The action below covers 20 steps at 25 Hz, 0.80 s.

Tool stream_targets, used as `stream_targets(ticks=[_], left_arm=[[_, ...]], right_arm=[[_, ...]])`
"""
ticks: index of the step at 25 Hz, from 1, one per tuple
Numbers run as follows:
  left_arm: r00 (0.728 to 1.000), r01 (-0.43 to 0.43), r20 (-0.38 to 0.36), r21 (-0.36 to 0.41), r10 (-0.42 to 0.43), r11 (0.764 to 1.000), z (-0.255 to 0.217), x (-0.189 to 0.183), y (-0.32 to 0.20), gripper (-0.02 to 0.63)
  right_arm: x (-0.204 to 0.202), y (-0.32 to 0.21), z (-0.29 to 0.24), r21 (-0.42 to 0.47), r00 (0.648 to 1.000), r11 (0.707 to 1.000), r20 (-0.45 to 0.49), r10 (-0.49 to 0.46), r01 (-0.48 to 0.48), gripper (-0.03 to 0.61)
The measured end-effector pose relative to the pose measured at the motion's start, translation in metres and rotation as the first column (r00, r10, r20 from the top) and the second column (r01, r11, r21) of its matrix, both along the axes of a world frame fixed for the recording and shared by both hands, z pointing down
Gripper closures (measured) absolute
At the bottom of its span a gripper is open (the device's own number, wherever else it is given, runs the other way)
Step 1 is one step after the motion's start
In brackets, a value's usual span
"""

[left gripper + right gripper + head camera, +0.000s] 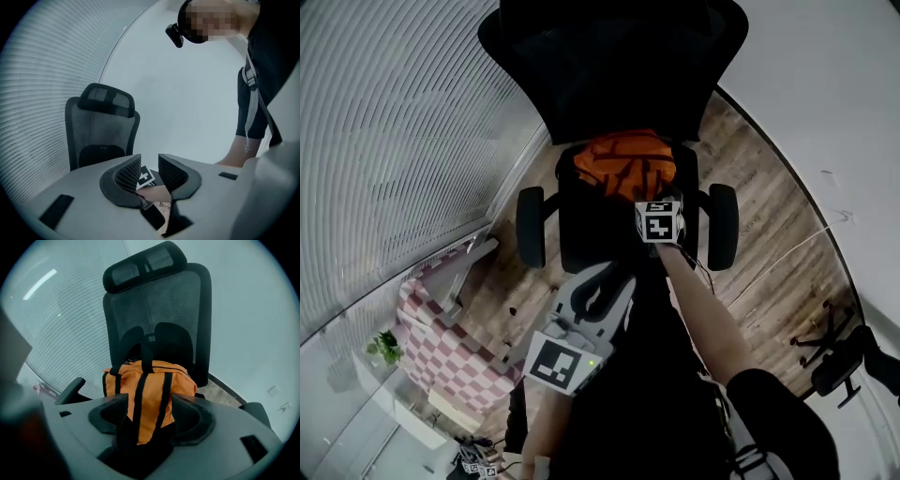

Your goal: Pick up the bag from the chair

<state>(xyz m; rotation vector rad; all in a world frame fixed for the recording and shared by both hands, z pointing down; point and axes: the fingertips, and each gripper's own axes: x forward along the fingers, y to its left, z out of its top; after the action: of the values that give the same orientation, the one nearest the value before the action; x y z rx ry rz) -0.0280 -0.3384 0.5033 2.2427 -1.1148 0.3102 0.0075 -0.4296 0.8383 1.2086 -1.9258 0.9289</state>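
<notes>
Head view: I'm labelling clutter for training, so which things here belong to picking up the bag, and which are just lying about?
Belongs to the job:
- orange bag, on the seat of the black office chair
- right gripper, open, aimed at the bag
- left gripper, open, farther from the bag

Just lying about:
- pink-checked seat
- small green plant
- another black chair

No words, brand names or numbers could be read anywhere. The only printed signs were black-and-white square markers: one faced up on the right cube (659, 222) of the right gripper (143, 411), another on the left cube (558, 364) of the left gripper (602, 289) — blocky coded patterns, not letters or digits.
</notes>
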Motion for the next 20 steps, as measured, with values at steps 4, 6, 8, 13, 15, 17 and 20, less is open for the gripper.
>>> stream_targets(ticks=[4, 6, 8, 13, 15, 17, 20], left_arm=[[1.000, 0.007, -0.001, -0.006, -0.007, 1.000, 0.000, -0.004, -0.003, 0.503], [1.000, 0.007, 0.000, -0.008, -0.007, 1.000, 0.001, -0.006, -0.003, 0.503], [1.000, 0.006, 0.000, -0.011, -0.006, 1.000, 0.002, -0.009, -0.001, 0.503], [1.000, 0.026, -0.014, -0.022, -0.027, 0.999, 0.002, -0.013, 0.005, 0.503], [0.999, 0.043, -0.021, -0.021, -0.043, 0.999, 0.003, -0.016, 0.007, 0.503], [0.997, 0.065, -0.033, -0.015, -0.066, 0.998, 0.001, -0.018, 0.008, 0.511], [0.997, 0.067, -0.048, -0.006, -0.068, 0.998, -0.003, -0.017, 0.010, 0.518]], right_arm=[[0.000, -0.006, 0.014, -0.020, 1.000, 1.000, -0.031, -0.003, 0.002, 0.291], [0.001, -0.010, 0.017, -0.021, 0.999, 1.000, -0.042, 0.001, -0.002, 0.305], [0.002, -0.013, 0.017, -0.009, 0.998, 1.000, -0.056, 0.005, -0.006, 0.341], [0.003, -0.012, 0.008, 0.017, 0.998, 1.000, -0.063, -0.009, 0.010, 0.442], [0.002, -0.011, 0.005, 0.024, 0.998, 1.000, -0.069, -0.013, 0.014, 0.481], [0.002, -0.010, 0.000, 0.037, 0.997, 0.999, -0.073, -0.005, 0.007, 0.522], [0.002, -0.009, -0.006, 0.063, 0.998, 0.998, -0.065, 0.000, 0.004, 0.543]])
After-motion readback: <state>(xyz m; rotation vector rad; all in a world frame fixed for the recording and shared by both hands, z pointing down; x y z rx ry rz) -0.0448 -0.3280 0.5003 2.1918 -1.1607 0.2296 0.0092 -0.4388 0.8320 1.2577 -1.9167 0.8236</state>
